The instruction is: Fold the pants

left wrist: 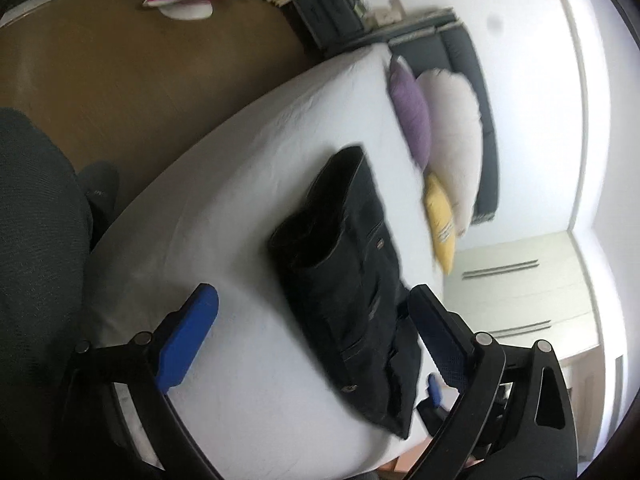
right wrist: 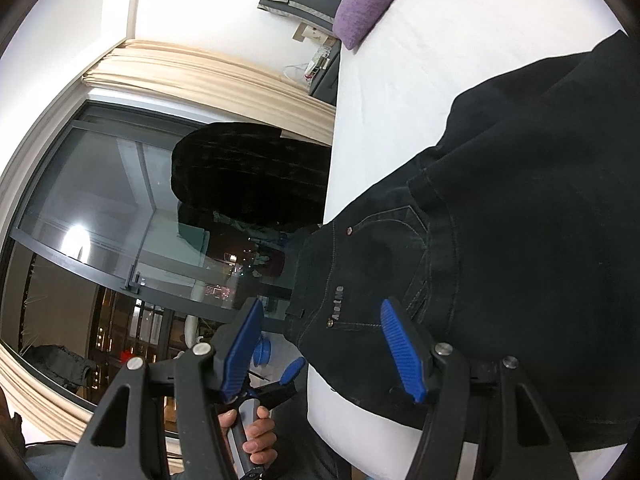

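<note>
Black denim pants (left wrist: 348, 280) lie folded in a compact stack on the white bed (left wrist: 224, 208). My left gripper (left wrist: 312, 312) is open, its blue pads wide apart, hovering above the near end of the pants. In the right wrist view the pants (right wrist: 500, 220) fill the right side, their waistband end hanging over the bed's edge (right wrist: 340, 400). My right gripper (right wrist: 320, 340) is open just above that waistband end, holding nothing. The other gripper's blue tips (right wrist: 294, 370) and the hand holding it show below.
A purple pillow (left wrist: 412, 116), a white pillow (left wrist: 456, 132) and a yellow pillow (left wrist: 440, 224) lie at the bed's head. Wooden floor (left wrist: 120, 72) is to the left, a white wardrobe (left wrist: 520, 292) to the right. A large window (right wrist: 100, 220) with curtains faces the bed.
</note>
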The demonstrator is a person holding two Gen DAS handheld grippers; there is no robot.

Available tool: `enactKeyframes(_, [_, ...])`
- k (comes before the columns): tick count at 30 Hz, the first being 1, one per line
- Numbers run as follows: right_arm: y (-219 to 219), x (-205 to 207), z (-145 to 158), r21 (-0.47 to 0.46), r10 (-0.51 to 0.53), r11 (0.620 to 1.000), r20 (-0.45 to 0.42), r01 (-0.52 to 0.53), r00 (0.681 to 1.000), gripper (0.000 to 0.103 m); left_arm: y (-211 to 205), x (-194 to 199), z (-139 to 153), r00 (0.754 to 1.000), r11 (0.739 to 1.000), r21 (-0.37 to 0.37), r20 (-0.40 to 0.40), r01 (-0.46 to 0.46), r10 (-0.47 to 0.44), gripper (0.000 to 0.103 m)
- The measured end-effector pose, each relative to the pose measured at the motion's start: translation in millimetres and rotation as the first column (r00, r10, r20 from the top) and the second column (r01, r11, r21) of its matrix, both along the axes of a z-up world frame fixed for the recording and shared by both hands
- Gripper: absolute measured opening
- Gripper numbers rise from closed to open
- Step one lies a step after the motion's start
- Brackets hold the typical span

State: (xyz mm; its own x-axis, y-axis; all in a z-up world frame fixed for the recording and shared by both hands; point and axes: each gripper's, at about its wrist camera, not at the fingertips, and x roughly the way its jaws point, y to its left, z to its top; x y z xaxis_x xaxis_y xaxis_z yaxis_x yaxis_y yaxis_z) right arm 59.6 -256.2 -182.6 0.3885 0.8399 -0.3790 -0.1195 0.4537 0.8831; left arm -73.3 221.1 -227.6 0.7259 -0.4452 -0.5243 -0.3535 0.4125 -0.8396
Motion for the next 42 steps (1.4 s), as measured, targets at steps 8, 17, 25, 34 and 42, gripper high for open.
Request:
enactKeyframes(8, [8, 0, -3, 0.007, 0.003, 1.000, -0.004, -0.003, 1.000, 0.065, 3, 16, -16, 0.999, 0.998, -0.049, -0.008, -0.040, 0.040, 0.092])
enactKeyframes(17, [6, 5, -3, -0.004, 0.000, 1.000, -0.015, 0.000, 1.000, 0.065, -12, 60, -33, 0.999, 0.992, -0.124, -0.032, -0.033, 0.029, 0.035])
enactKeyframes(25, [8, 15, -34, -0.101, -0.013, 0.995, -0.161, -0.003, 0.987, 0.065, -10, 70, -27, 1.000, 0.994, -0.107, -0.014, 0.010, -0.012, 0.022])
enactKeyframes(34, [11, 5, -54, -0.144, -0.035, 0.990, -0.230, 0.002, 0.973, 0.054, -42, 88, 52, 0.984, 0.985, 0.126, 0.119, 0.118, -0.133, 0.015])
enactKeyframes(42, [16, -4, -54, -0.163, -0.050, 0.986, -0.179, 0.021, 0.983, 0.052, -111, 112, 109, 0.930, 0.918, 0.318, 0.197, 0.238, -0.310, 0.015])
